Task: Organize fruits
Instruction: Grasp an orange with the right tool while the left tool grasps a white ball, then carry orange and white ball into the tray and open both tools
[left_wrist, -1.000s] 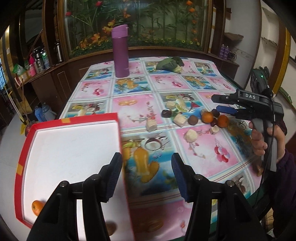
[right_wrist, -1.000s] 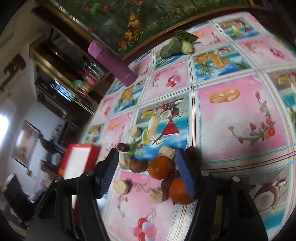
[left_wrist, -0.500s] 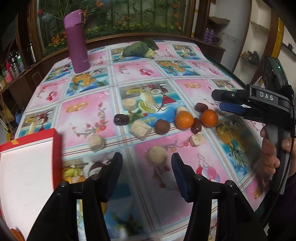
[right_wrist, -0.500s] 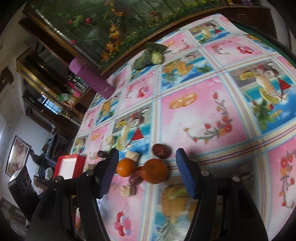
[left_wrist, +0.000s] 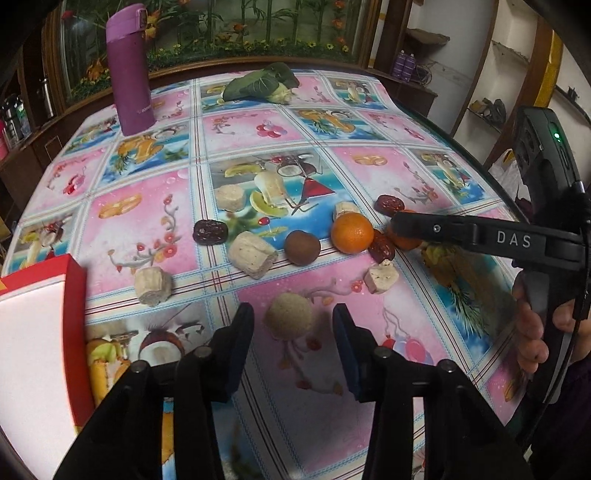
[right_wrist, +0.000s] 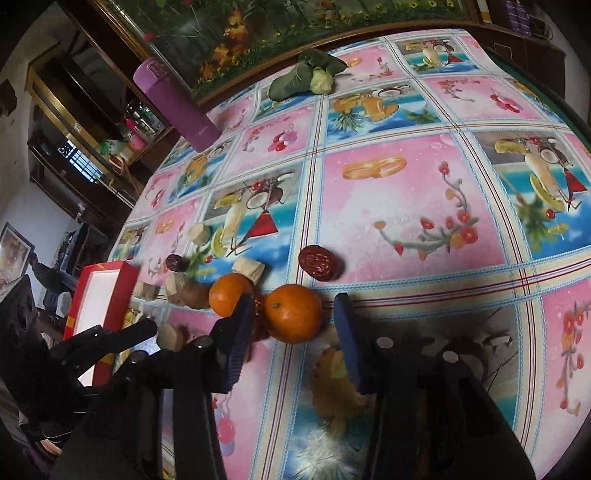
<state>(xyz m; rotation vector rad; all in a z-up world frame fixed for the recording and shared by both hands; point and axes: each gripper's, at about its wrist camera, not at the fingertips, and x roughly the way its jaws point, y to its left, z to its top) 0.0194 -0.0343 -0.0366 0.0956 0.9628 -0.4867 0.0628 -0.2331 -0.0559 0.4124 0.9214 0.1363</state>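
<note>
My left gripper (left_wrist: 293, 325) is open, its fingers on either side of a pale round fruit (left_wrist: 290, 315) on the tablecloth. My right gripper (right_wrist: 291, 321) is open around an orange (right_wrist: 293, 313); in the left wrist view that orange (left_wrist: 404, 238) is half hidden behind the right gripper's finger. A second orange (left_wrist: 351, 232) (right_wrist: 231, 294), a brown round fruit (left_wrist: 302, 247), dark red dates (left_wrist: 209, 232) (right_wrist: 319, 261) and pale fruit chunks (left_wrist: 252, 254) lie close together. A red-rimmed white tray (left_wrist: 72, 280) (right_wrist: 107, 295) sits at the left.
A purple flask (left_wrist: 129, 70) stands at the back left. A leafy green vegetable (left_wrist: 262, 86) lies at the back middle. The table's right edge (left_wrist: 480, 162) is near my right hand. Cabinets and shelves surround the table.
My left gripper moved right from over the tray and closed in on the pale round fruit. My right gripper shifted and now brackets one orange.
</note>
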